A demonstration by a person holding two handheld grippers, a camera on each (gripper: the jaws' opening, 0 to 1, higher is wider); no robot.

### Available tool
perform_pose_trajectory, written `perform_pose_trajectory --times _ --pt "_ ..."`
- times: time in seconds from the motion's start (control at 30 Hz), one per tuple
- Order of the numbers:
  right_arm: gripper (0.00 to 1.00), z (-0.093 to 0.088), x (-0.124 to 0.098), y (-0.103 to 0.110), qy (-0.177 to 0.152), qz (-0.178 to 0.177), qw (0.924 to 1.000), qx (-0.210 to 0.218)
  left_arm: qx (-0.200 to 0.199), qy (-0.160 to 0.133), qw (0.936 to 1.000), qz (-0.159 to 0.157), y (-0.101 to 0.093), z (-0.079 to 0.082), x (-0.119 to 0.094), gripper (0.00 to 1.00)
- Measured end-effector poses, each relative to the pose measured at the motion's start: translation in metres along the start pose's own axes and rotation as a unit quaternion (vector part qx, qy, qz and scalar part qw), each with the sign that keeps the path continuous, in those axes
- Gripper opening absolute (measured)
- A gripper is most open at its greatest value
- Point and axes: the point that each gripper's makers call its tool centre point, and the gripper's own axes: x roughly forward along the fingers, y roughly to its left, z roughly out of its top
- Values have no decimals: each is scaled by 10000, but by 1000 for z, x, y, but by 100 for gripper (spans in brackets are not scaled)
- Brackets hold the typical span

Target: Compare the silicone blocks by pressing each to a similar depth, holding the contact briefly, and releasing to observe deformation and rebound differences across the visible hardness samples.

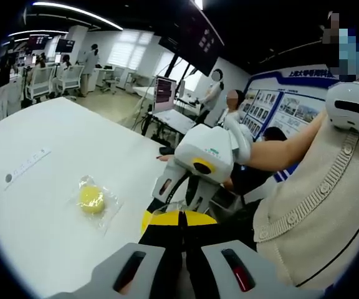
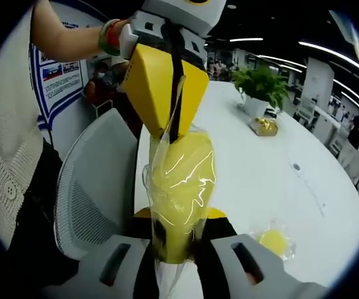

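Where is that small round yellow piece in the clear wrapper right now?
The small yellow disc lies in its clear wrapper on the white table, ahead and left of the left gripper in the left gripper view; in the right gripper view it sits lower right.

Long white table [image 1: 55, 143], grey mesh chair [image 2: 95, 187], potted plant [image 2: 260, 84], ceiling strip lights [image 1: 73, 12], wall posters [image 1: 279, 106].

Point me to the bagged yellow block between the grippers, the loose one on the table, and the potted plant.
bagged yellow block [image 2: 181, 187], right gripper view, block middle
loose yellow block [image 1: 92, 198], left gripper view, top face
potted plant [image 2: 262, 84], right gripper view, leaves
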Motion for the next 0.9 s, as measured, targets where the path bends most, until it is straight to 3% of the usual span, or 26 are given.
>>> perform_pose_trajectory --times 0.37,0.57,0.9 --pt "20 -1 3 0 3 36 9999 164 -215 -89 9997 24 1 -2 -3 0" --pt "31 2 5 0 -44 26 9996 260 -329 -203 9992 60 5 2 -5 0" --pt "36 10 7 -3 -217 -108 9996 161 -417 -269 9987 101 6 1 -9 0"
